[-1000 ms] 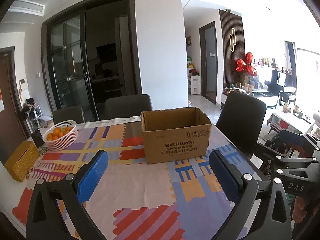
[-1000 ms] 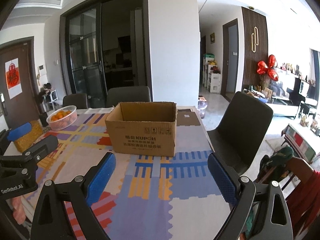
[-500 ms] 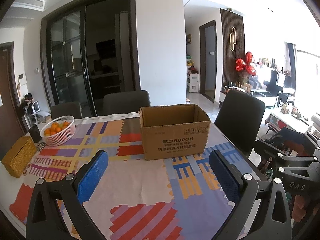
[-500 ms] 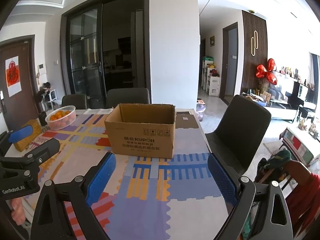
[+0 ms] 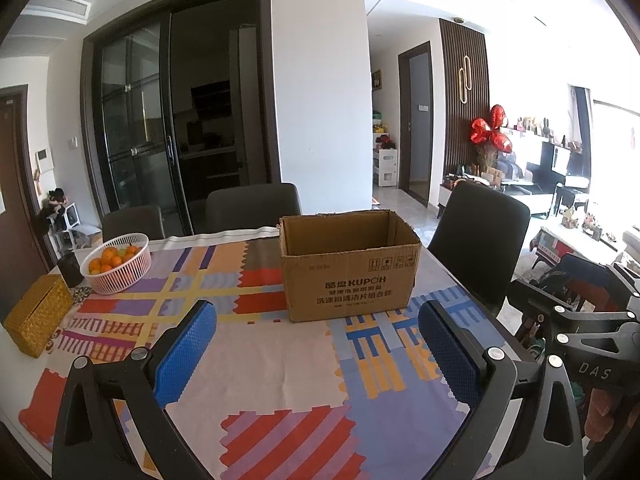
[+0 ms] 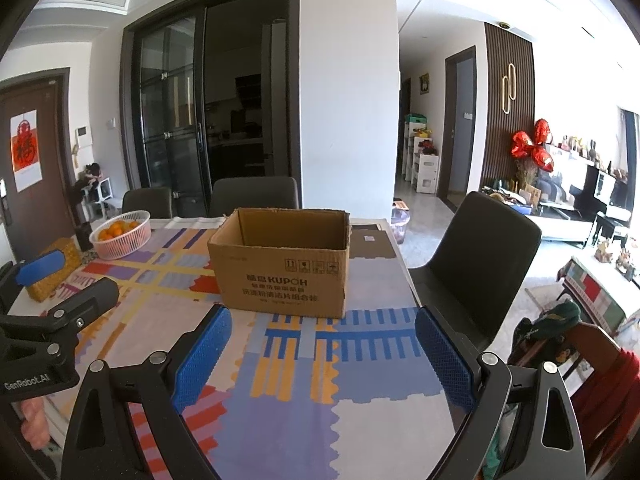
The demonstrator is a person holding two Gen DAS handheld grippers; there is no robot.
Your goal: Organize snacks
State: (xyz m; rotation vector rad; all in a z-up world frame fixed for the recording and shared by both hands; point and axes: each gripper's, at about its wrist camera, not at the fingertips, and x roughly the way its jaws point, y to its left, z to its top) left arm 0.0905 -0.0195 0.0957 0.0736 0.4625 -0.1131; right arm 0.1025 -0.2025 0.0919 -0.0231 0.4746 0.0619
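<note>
An open brown cardboard box with KUPOH print stands on the patterned tablecloth, also in the right wrist view. Its inside is hidden from here. My left gripper is open and empty, held above the near part of the table, short of the box. My right gripper is open and empty, likewise short of the box. No snack packets show in either view.
A white basket of oranges and a woven yellow box sit at the table's left. Dark chairs stand around the table. The right gripper's body shows at the left view's right edge.
Both grippers have tilted up and drawn back slightly; the box sits a little lower and farther in both views. Both stay open.
</note>
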